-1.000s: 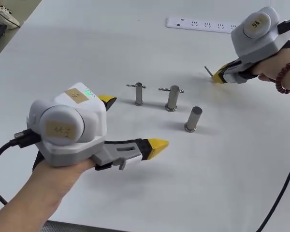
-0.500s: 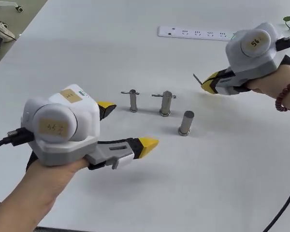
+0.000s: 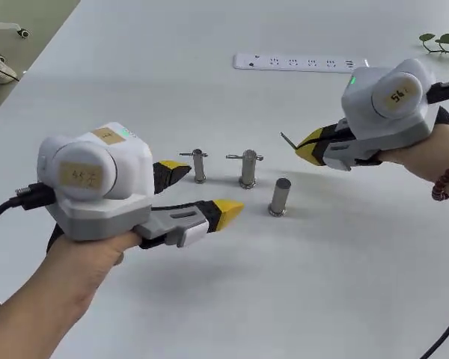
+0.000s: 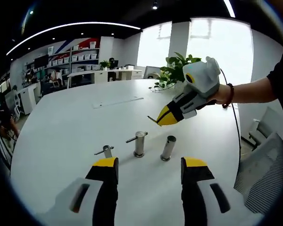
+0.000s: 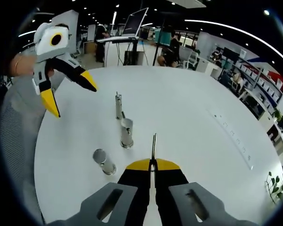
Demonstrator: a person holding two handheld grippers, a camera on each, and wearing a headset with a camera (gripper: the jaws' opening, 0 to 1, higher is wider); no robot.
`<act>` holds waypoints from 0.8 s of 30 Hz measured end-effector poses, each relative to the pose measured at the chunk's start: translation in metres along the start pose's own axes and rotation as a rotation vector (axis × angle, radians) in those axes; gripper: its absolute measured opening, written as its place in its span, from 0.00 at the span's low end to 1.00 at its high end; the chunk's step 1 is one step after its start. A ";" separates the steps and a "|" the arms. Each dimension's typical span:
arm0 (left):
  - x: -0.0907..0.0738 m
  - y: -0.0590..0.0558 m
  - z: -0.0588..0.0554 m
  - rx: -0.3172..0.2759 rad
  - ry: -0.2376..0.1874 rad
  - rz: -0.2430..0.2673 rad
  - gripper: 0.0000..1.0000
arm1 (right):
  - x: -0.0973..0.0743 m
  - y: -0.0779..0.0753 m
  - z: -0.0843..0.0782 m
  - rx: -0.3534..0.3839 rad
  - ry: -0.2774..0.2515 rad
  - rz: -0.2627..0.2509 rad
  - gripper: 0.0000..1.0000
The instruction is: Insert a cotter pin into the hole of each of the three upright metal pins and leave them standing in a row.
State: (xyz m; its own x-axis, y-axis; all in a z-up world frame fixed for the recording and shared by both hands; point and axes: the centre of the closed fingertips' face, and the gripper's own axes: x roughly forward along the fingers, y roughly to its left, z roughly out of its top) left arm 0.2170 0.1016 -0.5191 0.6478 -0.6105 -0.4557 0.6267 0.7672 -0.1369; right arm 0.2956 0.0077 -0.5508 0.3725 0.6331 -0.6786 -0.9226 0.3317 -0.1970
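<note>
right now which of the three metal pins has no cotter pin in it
The metal pin nearest the right hand-held gripper: its top is bare, while the other two each carry a cotter pin.

round sticker [image 3: 401, 96] on right hand-held gripper [image 3: 301, 147]: two handwritten digits, first reads 5, second unclear | round sticker and top sticker [image 3: 107, 135] on left hand-held gripper [image 3: 209, 189]: handwriting too blurred to read

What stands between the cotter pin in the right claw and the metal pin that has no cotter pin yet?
Nothing visible. The right claw holds the cotter pin, and only open space lies between it and the bare metal pin. The left claw, open, is off to the other side.
</note>
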 end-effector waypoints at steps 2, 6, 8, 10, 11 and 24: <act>0.002 -0.002 0.004 -0.016 0.000 -0.016 0.49 | -0.004 0.006 0.005 -0.008 -0.020 0.005 0.00; 0.008 -0.005 0.011 -0.042 -0.002 -0.043 0.45 | -0.010 0.015 0.015 -0.024 -0.051 0.016 0.00; 0.011 -0.006 0.014 -0.054 0.002 -0.054 0.42 | -0.012 0.019 0.018 -0.045 -0.061 0.022 0.00; 0.014 -0.007 0.018 -0.061 0.000 -0.066 0.40 | -0.013 0.022 0.020 -0.077 -0.068 0.025 0.00; 0.017 -0.008 0.021 -0.066 -0.004 -0.075 0.38 | -0.014 0.023 0.021 -0.092 -0.071 0.024 0.00; 0.036 -0.012 0.028 -0.162 0.012 -0.131 0.25 | -0.018 0.035 0.028 -0.248 -0.085 0.051 0.00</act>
State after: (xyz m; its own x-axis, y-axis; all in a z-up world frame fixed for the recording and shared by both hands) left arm 0.2449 0.0648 -0.5095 0.5599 -0.7052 -0.4350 0.6265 0.7039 -0.3347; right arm 0.2590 0.0273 -0.5258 0.3228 0.7046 -0.6319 -0.9328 0.1236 -0.3386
